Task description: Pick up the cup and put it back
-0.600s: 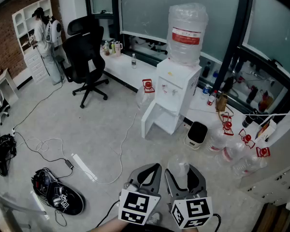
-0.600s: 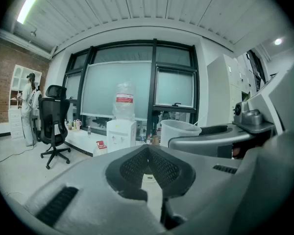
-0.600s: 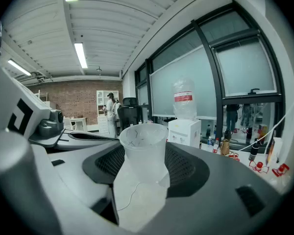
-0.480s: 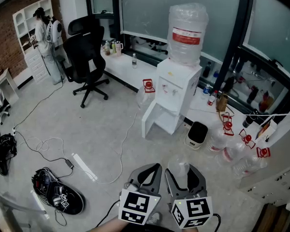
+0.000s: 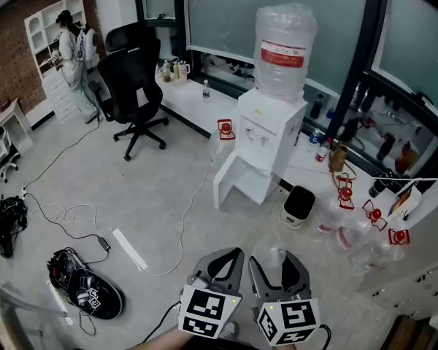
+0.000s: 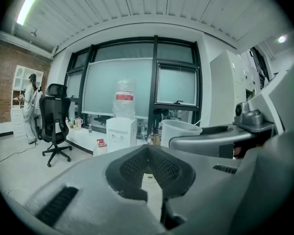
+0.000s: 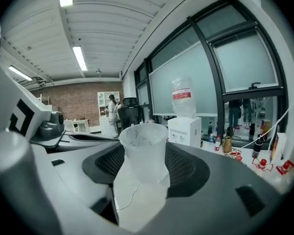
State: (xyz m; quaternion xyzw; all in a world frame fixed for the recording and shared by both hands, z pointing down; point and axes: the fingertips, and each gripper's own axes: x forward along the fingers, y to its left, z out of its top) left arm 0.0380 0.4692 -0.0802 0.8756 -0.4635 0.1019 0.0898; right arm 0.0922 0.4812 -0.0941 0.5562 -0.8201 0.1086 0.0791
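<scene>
Far ahead of the left gripper (image 6: 148, 150) and well off to its left, a person (image 5: 74, 49) stands at a white shelf unit (image 5: 47, 42) against a brick wall (image 5: 7, 57). A black office chair (image 5: 131, 86) stands just to the right of them. Nearer, and also left of that gripper, loose cables (image 5: 66, 221) and a white power strip (image 5: 129, 249) lie on the grey floor (image 5: 168, 188). Beside them is a dark heap (image 5: 84, 294) that may be a bag or a tangle of gear; the head view does not make it clear. The left gripper is held low at the near edge of the head view, its jaws brought together at the tips with nothing between them. Just beside it on its right is the right gripper (image 7: 146, 155), pointing the same way. Its jaws stand wide and are clamped on the cup (image 7: 144, 146), a translucent plastic one that sits upright between the pads, rim up, clear of the floor. Ahead of both grippers and well apart from them stands a white water dispenser (image 5: 266, 148) with a big clear bottle (image 5: 283, 49) on top. Ahead and to the right of the right gripper, empty jugs (image 5: 343, 224) with red handles are gathered on the floor below the windows (image 5: 226, 13)
</scene>
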